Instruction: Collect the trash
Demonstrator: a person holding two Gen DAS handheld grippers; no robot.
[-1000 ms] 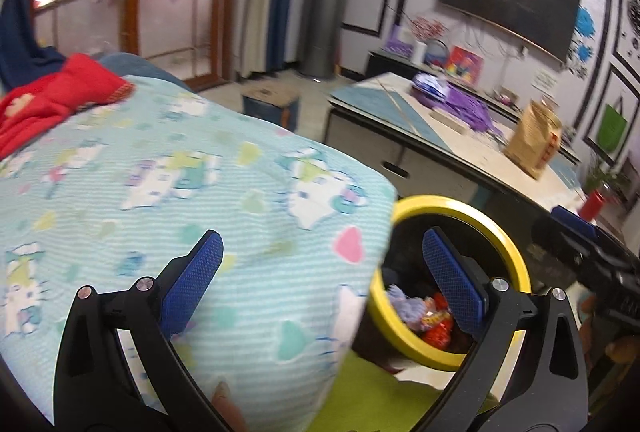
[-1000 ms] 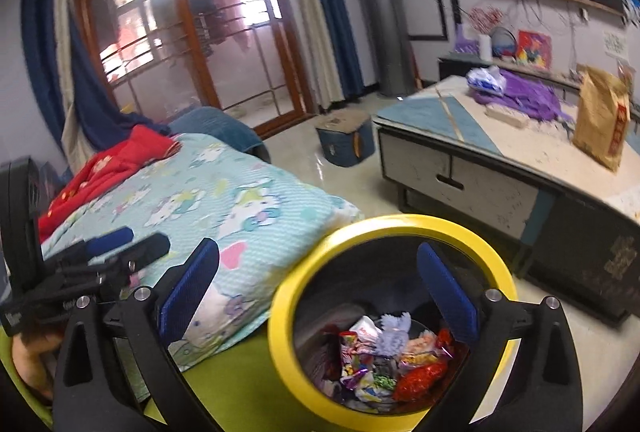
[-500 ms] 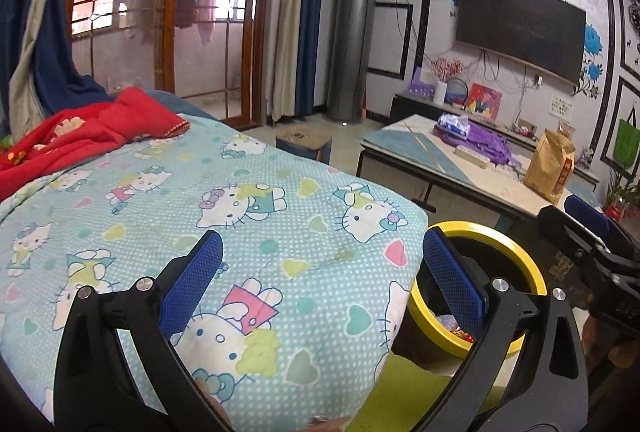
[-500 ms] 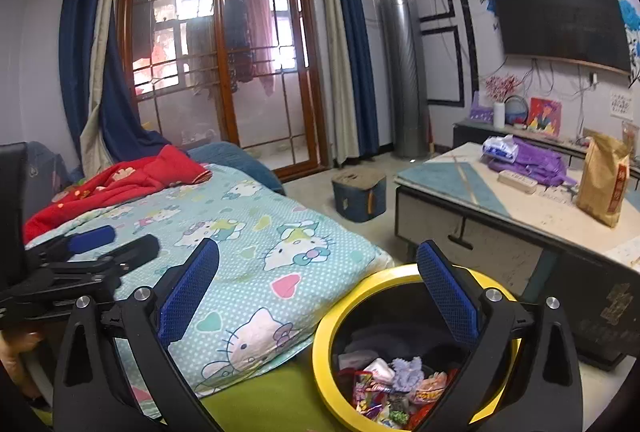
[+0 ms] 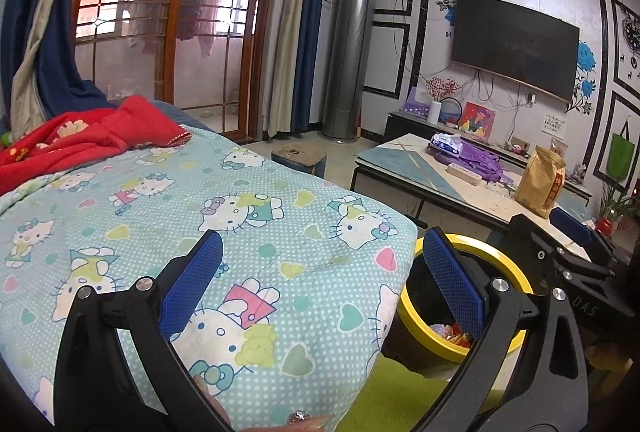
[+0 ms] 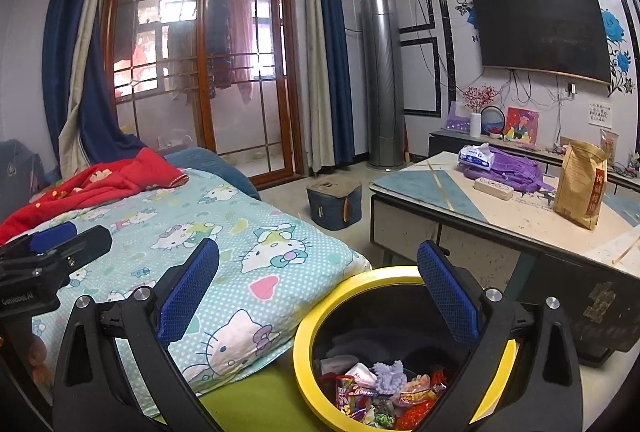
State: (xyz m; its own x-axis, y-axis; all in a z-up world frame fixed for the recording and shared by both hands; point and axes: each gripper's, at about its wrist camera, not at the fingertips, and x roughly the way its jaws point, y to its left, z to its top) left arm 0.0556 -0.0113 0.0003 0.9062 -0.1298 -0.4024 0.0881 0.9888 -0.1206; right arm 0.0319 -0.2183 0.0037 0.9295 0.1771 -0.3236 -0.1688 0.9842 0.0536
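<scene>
**Both claws empty, wrappers sitting in the bin**

Left gripper (image 5: 320, 278) and right gripper (image 6: 318, 286) both have fingers spread wide, gripping nothing. Candy wrappers (image 6: 380, 398) lie in the yellow-rimmed bin (image 6: 308, 328), just right of the cartoon-cat blanket (image 6: 224, 232), near the low table (image 6: 500, 216).

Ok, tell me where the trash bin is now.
The yellow-rimmed trash bin stands on the floor at the lower middle of the right wrist view, beside the corner of the Hello Kitty blanket and before the low table.
</scene>
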